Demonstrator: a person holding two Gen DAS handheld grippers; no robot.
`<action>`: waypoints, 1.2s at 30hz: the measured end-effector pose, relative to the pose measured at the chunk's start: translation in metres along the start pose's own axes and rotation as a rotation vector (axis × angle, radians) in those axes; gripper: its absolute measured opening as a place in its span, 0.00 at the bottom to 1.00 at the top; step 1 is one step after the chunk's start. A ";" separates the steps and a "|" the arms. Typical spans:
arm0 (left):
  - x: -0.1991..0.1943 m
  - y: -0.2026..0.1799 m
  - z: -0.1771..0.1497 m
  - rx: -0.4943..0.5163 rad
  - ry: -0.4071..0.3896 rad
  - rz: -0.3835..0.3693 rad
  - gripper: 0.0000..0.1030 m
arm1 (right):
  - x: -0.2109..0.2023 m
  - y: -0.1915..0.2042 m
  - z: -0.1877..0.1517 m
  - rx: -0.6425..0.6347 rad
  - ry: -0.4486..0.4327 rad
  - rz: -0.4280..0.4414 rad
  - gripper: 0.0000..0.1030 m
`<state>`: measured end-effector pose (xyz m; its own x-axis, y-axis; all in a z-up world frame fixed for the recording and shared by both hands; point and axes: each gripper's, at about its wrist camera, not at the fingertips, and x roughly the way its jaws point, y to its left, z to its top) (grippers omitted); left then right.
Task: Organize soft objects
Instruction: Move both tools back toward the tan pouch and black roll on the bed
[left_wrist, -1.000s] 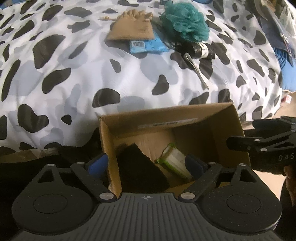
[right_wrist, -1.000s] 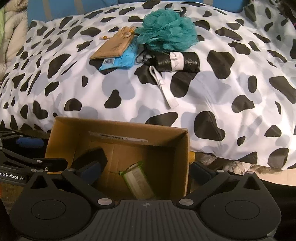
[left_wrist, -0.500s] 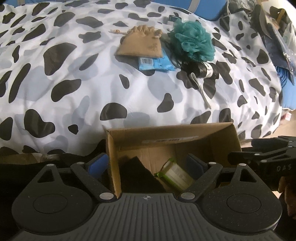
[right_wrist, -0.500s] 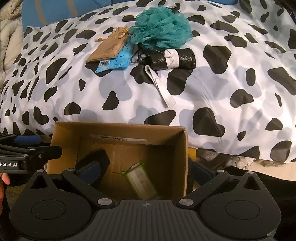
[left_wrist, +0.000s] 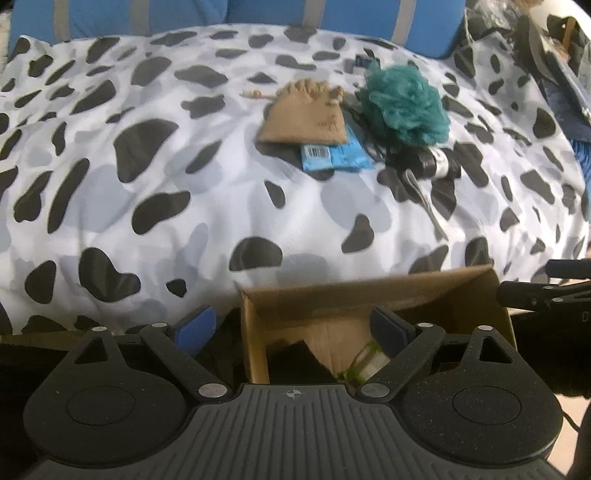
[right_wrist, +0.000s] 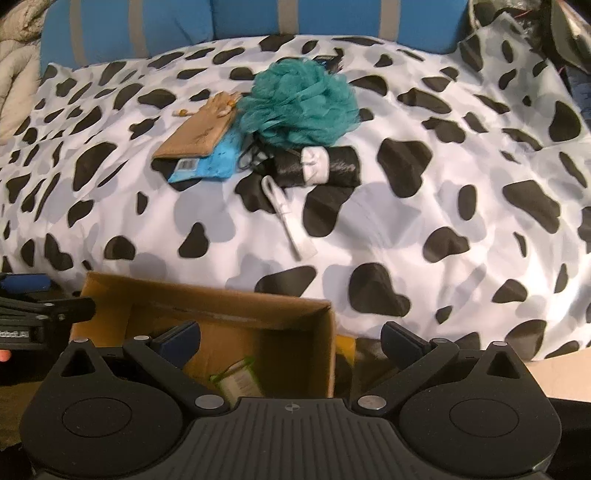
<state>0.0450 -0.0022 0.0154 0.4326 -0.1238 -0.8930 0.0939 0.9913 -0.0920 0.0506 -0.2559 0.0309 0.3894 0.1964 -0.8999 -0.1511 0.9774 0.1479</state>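
Lying on a cow-print duvet (right_wrist: 424, 229) against blue striped cushions (right_wrist: 240, 22): teal loofah (right_wrist: 299, 103), tan pouch (right_wrist: 195, 133), black roll (right_wrist: 321, 166). Gaping empty over the cardboard box (right_wrist: 207, 306): left gripper (left_wrist: 291, 326), right gripper (right_wrist: 291, 338). Having pulled back since earlier, showing more bed.

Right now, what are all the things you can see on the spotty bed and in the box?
Bath pouf: one, teal, on the spotted duvet.
Drawstring pouch: one, tan, left of the pouf.
Packet: one, blue, partly under the pouch.
Rolled bundle: one, black with white band, below the pouf.
Strap: one, white, below the bundle.
Cardboard box: one, brown, at the bed's edge.
Green-and-white pack: one, inside the box.
Dark item: one, black, inside the box.
Left gripper: open, empty.
Right gripper: open, empty.
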 end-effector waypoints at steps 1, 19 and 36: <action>-0.001 0.000 0.001 -0.001 -0.014 0.008 0.94 | -0.001 -0.002 0.000 0.007 -0.021 0.000 1.00; -0.009 -0.005 0.013 0.041 -0.093 0.015 0.94 | 0.012 0.002 0.031 -0.149 -0.114 0.029 1.00; 0.000 0.011 0.061 0.063 -0.155 0.003 0.94 | 0.079 0.003 0.065 -0.255 -0.050 0.064 0.87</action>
<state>0.1009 0.0057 0.0409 0.5654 -0.1309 -0.8143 0.1459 0.9876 -0.0575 0.1401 -0.2319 -0.0131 0.4152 0.2666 -0.8698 -0.3981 0.9129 0.0898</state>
